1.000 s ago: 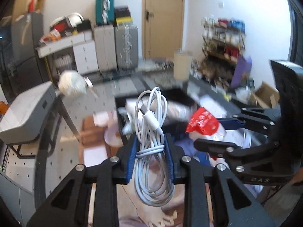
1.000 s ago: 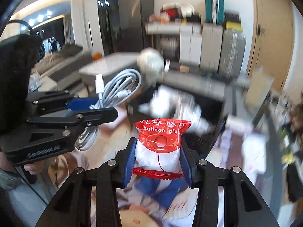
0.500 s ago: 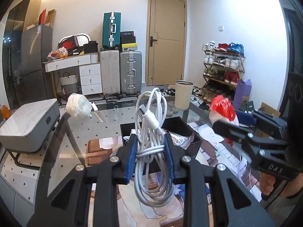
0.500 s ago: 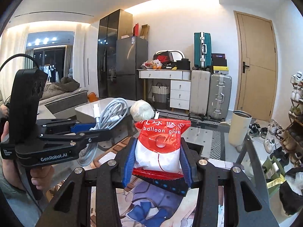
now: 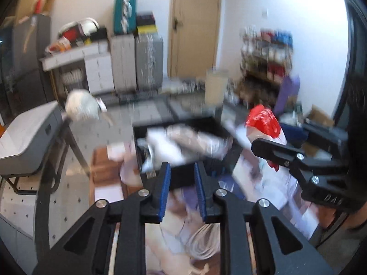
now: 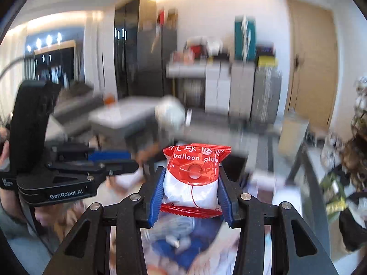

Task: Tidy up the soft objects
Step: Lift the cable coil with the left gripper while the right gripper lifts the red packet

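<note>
The left gripper (image 5: 181, 190) points forward and slightly down over the glass counter (image 5: 119, 126), its two blue-padded fingers (image 5: 164, 192) held a narrow gap apart with nothing between them. Below and a little behind the fingertips, a coiled white charging cable (image 5: 206, 243) lies on the printed cartoon mat (image 5: 174, 236) that covers the near part of the counter. Just ahead of the fingers sits an open black rectangular bin (image 5: 183, 142) with pale crumpled soft items inside; blur hides what they are. A white bundled plastic bag (image 5: 81, 108) rests near the far left edge of the counter.

The right gripper (image 6: 191, 197) is held roughly level, aimed across the counter toward the far wall. Its blue-padded fingers (image 6: 157, 194) pinch a red and white plastic packet printed "balloon glue" (image 6: 195, 176) by its two sides, the packet standing upright between them with its red top seam uppermost. In the left wrist view the same packet appears at the right, raised above the counter just beside the bin's right end. In the right wrist view the left gripper shows side-on at the left, its body lettered "GenRobot.AI", gripped by a hand (image 6: 3, 153) at the frame edge. Both views are smeared by motion.
</note>
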{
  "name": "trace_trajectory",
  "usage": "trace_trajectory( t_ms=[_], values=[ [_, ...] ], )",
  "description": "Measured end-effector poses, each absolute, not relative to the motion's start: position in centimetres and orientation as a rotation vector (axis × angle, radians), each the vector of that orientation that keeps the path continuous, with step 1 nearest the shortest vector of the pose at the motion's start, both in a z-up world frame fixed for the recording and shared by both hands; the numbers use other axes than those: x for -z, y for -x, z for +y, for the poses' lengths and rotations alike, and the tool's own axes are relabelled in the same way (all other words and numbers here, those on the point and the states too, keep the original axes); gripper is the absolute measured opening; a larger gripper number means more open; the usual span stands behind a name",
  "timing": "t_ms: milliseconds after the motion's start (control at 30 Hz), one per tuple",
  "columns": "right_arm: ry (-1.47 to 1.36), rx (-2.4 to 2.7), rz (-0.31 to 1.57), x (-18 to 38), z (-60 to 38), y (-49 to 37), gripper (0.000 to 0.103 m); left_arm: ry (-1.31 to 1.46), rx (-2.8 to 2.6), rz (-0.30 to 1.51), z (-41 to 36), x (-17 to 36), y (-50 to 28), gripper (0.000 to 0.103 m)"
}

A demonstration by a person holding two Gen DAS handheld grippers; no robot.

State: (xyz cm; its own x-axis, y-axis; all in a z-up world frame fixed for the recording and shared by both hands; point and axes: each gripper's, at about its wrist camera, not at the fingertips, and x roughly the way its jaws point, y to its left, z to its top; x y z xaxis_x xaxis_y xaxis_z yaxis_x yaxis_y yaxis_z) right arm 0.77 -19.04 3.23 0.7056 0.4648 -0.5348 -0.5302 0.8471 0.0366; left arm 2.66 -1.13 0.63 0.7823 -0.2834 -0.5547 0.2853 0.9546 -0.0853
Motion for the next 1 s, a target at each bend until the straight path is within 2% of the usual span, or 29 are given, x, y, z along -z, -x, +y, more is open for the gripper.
trace_trajectory(
  t_ms=[33,67,333,433,467,533,767,1000],
  values=[
    [0.088,-0.561,0.622,-2.6,-19.4,-1.4,0.043,-0.027,0.315,0.650,-1.4,0.1,-3.3,0.043],
    [0.065,-0.563,0.691,-1.9,-19.6,-2.1,0.043,-0.036,0.317,0.674,-1.5,0.7,-3.5,0.053],
    [0.047,-0.537,0.955,2.7,-20.4,-3.2,0.043,-0.192,0.449,0.925,-6.0,5.8,-3.3,0.053],
    [0.097,-0.532,1.002,4.3,-19.9,-3.2,0.043,-0.278,0.425,0.993,-7.8,8.3,-3.8,0.048],
    [0.100,-0.531,1.013,4.6,-19.8,-3.4,0.043,-0.294,0.418,1.001,-8.1,8.7,-3.9,0.036],
    [0.096,-0.533,1.032,4.8,-19.6,-3.6,0.043,-0.266,0.415,0.993,-8.2,8.7,-4.1,0.023],
    [0.084,-0.570,1.015,4.7,-19.1,-3.1,0.043,-0.194,0.426,1.019,-7.5,8.4,-4.2,0.023],
    [0.090,-0.604,0.722,-0.5,-19.0,-1.0,0.043,-0.096,0.391,0.818,-4.1,3.1,-2.3,0.023]
  ],
)
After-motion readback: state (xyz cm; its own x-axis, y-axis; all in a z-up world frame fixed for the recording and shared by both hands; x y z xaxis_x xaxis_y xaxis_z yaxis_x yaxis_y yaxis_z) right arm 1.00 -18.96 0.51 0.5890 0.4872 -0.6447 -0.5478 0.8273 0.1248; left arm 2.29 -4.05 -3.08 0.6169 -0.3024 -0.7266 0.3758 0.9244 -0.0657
